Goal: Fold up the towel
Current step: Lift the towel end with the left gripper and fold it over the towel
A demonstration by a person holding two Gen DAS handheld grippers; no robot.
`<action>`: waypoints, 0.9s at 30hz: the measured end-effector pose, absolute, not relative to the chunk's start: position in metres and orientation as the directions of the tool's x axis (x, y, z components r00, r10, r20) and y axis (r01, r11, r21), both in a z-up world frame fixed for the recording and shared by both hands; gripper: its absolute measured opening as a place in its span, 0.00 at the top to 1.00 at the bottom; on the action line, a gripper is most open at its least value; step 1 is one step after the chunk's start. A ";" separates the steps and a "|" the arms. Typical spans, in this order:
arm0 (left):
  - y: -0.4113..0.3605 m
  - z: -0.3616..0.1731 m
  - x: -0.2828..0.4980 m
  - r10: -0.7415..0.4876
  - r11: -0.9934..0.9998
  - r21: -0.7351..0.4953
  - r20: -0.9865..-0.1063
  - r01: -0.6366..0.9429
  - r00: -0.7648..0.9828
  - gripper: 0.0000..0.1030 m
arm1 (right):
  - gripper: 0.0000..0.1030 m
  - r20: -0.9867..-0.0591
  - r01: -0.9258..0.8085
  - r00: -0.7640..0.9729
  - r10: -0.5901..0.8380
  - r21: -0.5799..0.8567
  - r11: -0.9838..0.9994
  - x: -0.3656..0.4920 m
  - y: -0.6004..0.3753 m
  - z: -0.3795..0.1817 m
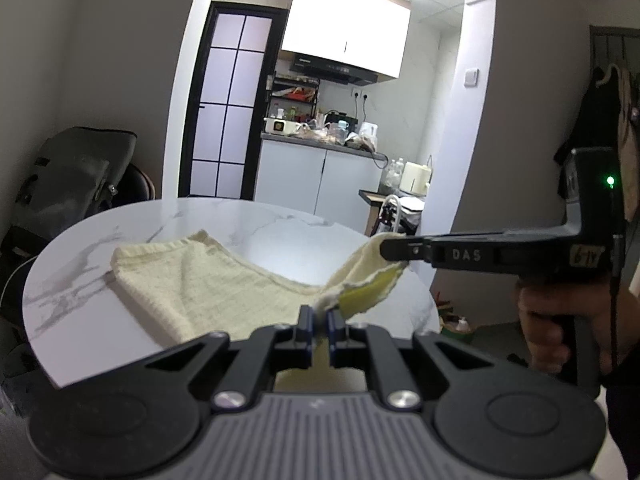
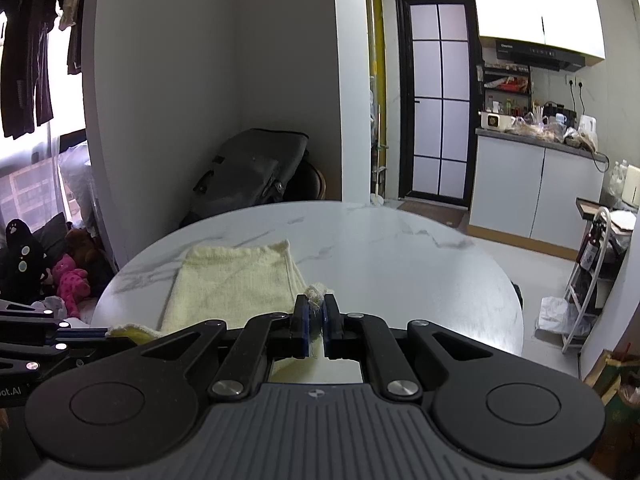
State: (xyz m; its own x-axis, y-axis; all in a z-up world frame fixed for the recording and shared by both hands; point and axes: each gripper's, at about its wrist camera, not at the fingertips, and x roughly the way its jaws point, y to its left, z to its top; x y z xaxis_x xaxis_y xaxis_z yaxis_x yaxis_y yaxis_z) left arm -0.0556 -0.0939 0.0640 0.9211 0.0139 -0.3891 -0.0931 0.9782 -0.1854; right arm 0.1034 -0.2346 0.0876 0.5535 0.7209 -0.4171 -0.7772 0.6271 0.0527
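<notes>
A pale yellow towel (image 1: pixel 192 280) lies partly on the round white marble table (image 1: pixel 80 276). Its near edge is lifted off the surface. My left gripper (image 1: pixel 319 314) is shut on one near corner of the towel. In the left wrist view my right gripper (image 1: pixel 384 249) comes in from the right, shut on the other near corner, and the cloth sags between the two. In the right wrist view the towel (image 2: pixel 232 280) stretches away to the left, and the right gripper (image 2: pixel 316 306) pinches a frayed corner. The left gripper's fingertips (image 2: pixel 96 334) show at the lower left, holding cloth.
A dark bag (image 1: pixel 76 176) rests on a chair behind the table's left side. A kitchen counter (image 1: pixel 320 146) stands beyond the archway. A hand (image 1: pixel 548 320) holds the right gripper's handle. Plush toys (image 2: pixel 68 276) lie on the floor at the left, and a rack (image 2: pixel 596 276) stands at the right.
</notes>
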 end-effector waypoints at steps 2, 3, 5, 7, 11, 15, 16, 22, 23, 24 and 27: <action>-0.087 0.071 -0.052 0.012 0.977 -0.190 -0.381 -0.091 0.924 0.93 | 0.93 -0.407 -0.777 0.557 0.724 0.051 0.627 0.106 -0.228 0.094; -0.084 0.073 -0.050 0.011 0.977 -0.194 -0.379 -0.091 0.925 0.93 | 0.93 -0.402 -0.777 0.560 0.725 0.051 0.628 0.108 -0.223 0.097; -0.075 0.079 -0.046 0.011 0.975 -0.203 -0.377 -0.095 0.926 0.93 | 0.93 -0.391 -0.775 0.563 0.728 0.054 0.629 0.111 -0.215 0.103; -0.067 0.084 -0.042 0.010 0.974 -0.207 -0.374 -0.095 0.927 0.93 | 0.93 -0.384 -0.776 0.564 0.731 0.057 0.629 0.115 -0.207 0.106; -0.047 0.092 -0.037 0.015 0.972 -0.211 -0.366 -0.099 0.930 0.93 | 0.93 -0.374 -0.778 0.563 0.737 0.060 0.625 0.122 -0.191 0.112; -0.027 0.097 -0.032 0.002 0.970 -0.226 -0.364 -0.091 0.931 0.93 | 0.93 -0.372 -0.787 0.555 0.744 0.053 0.614 0.126 -0.173 0.116; -0.024 0.098 -0.032 0.000 0.969 -0.230 -0.364 -0.090 0.931 0.93 | 0.93 -0.372 -0.790 0.553 0.746 0.049 0.611 0.127 -0.169 0.117; 0.005 0.111 -0.027 0.008 0.966 -0.239 -0.346 -0.096 0.938 0.93 | 0.93 -0.374 -0.803 0.547 0.749 0.017 0.595 0.135 -0.143 0.123; 0.007 0.112 -0.026 0.009 0.967 -0.235 -0.344 -0.095 0.939 0.93 | 0.93 -0.375 -0.805 0.546 0.749 0.011 0.593 0.136 -0.139 0.124; 0.009 0.113 -0.025 0.010 0.969 -0.230 -0.344 -0.094 0.939 0.93 | 0.93 -0.376 -0.806 0.546 0.749 0.007 0.591 0.137 -0.135 0.124; 0.017 0.112 -0.020 0.014 0.968 -0.231 -0.344 -0.099 0.939 0.93 | 0.93 -0.383 -0.810 0.542 0.748 -0.001 0.587 0.139 -0.127 0.123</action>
